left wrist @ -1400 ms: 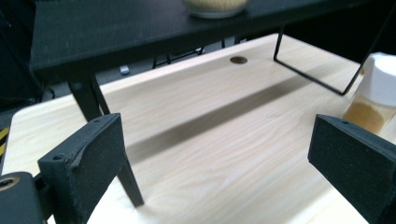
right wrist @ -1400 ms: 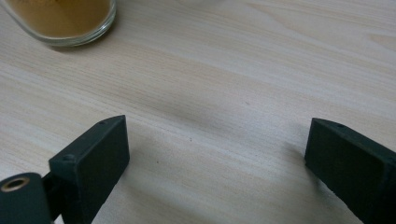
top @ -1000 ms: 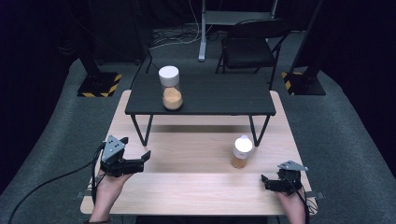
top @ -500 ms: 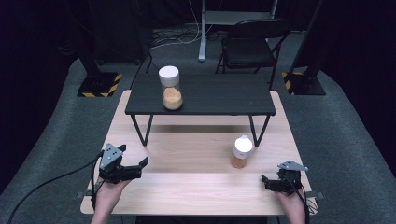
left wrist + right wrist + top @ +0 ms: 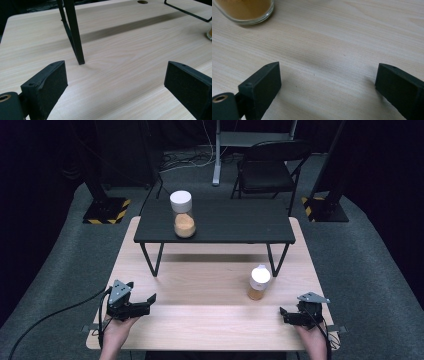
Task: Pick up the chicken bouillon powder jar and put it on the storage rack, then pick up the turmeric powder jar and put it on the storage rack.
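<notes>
A white-lidded glass jar (image 5: 259,282) with orange-brown contents stands on the wooden table (image 5: 210,285), right of centre. Its glass base (image 5: 245,11) fills the top left of the right gripper view. A second white-lidded jar (image 5: 182,214) with the same contents stands on the small black table (image 5: 235,222) farther back. My left gripper (image 5: 151,302) rests low at the front left, jaws wide apart with nothing between them (image 5: 115,82). My right gripper (image 5: 282,315) sits at the front right, also open and empty (image 5: 328,82), a short way nearer than the jar.
The black table's thin metal legs (image 5: 75,35) come down onto the wooden top just ahead of my left gripper. A black folding chair (image 5: 270,167) and stand bases (image 5: 107,210) sit on the grey floor behind. A cable (image 5: 50,320) trails left from the left gripper.
My left gripper has drawn back toward the front edge of the table and lowered. The right gripper and both jars have stayed put.
</notes>
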A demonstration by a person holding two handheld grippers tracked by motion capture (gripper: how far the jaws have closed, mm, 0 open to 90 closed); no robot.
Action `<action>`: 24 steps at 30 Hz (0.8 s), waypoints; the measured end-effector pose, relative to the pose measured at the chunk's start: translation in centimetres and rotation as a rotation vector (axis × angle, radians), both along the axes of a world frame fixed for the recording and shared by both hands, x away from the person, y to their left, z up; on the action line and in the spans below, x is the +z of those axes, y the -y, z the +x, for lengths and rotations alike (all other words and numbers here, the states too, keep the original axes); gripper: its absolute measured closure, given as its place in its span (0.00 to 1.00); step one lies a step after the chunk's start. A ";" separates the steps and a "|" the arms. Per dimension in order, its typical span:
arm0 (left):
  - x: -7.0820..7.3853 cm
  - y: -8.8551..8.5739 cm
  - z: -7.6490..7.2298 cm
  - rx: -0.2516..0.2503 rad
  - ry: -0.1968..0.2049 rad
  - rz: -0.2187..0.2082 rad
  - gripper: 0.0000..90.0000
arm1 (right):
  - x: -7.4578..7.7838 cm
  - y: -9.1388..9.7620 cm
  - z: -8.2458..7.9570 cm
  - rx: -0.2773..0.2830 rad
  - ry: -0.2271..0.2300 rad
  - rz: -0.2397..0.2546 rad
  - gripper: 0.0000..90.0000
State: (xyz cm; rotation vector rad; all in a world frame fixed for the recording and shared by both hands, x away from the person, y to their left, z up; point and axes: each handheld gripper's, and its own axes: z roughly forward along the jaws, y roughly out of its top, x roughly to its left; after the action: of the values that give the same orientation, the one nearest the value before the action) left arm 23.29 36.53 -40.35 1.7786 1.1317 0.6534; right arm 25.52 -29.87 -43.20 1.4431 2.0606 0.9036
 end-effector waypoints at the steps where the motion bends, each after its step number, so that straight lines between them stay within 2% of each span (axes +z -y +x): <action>1: -0.1 0.0 0.0 0.000 0.000 0.005 0.05 | 0.0 0.0 0.0 0.000 0.000 0.000 0.06; 10: -1.0 -0.2 0.4 0.010 -0.021 0.006 0.05 | 0.0 0.0 0.0 0.000 0.000 0.000 0.06; 15: -1.6 -0.1 0.7 0.015 -0.038 0.026 0.05 | 0.0 0.0 0.0 -0.001 0.000 0.000 0.06; 24: -2.4 -0.4 1.4 0.025 -0.084 0.030 0.05 | 0.0 0.0 0.0 -0.001 0.000 0.000 0.06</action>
State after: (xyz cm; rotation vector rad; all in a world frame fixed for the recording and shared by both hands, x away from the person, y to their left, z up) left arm 24.74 36.90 -42.78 1.8354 1.2078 0.6182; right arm 25.50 -29.86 -43.20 1.4442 2.0594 0.9025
